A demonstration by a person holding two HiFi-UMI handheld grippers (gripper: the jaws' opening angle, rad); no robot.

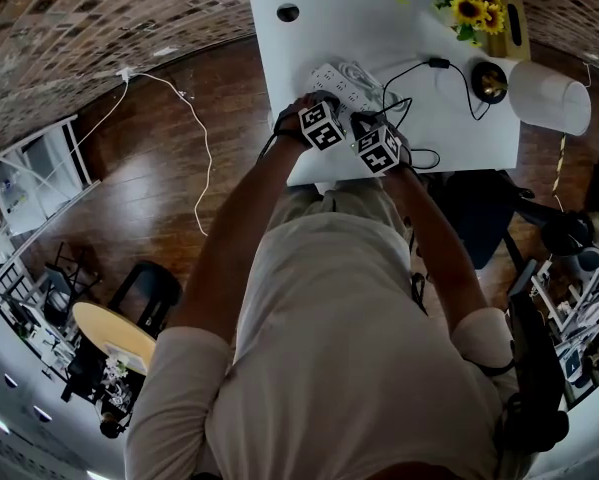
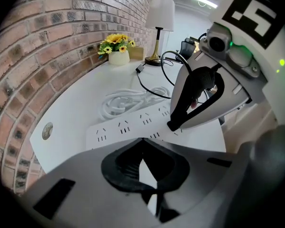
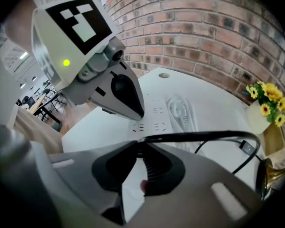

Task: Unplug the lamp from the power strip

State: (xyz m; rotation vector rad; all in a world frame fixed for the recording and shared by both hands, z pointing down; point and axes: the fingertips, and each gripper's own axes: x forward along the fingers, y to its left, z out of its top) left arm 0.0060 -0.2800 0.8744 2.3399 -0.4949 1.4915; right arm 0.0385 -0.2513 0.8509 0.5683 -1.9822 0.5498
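While both tools are held low over the white table (image 1: 289, 58), their tips are set down on the white power strip (image 2: 128, 125), which lies flat on the table. The left gripper (image 2: 142, 141) is squeezed shut with nothing held in it. Only a thin slice of white can be seen between its dark pads. Its tip is pressed on the strip just beside a row of holes, as is seen from the right gripper view. The right gripper (image 3: 140, 141) is kept close beside it and is squeezed shut too, with a black cord (image 3: 199, 137) pinched at its tip. From there the cord is bent away to the right across the table, past a small black switch (image 3: 247, 146), toward the lamp (image 1: 549, 98). The plug itself cannot be made out. The lamp is stood upright at the right end of the table, well apart from the strip, and it is made of a white shade and a gold foot. A pot of yellow sunflowers (image 1: 469, 3) is placed near it, by the brick wall (image 2: 52, 46). A white cable (image 2: 128, 101) is coiled up just beside the strip, on the wall side.
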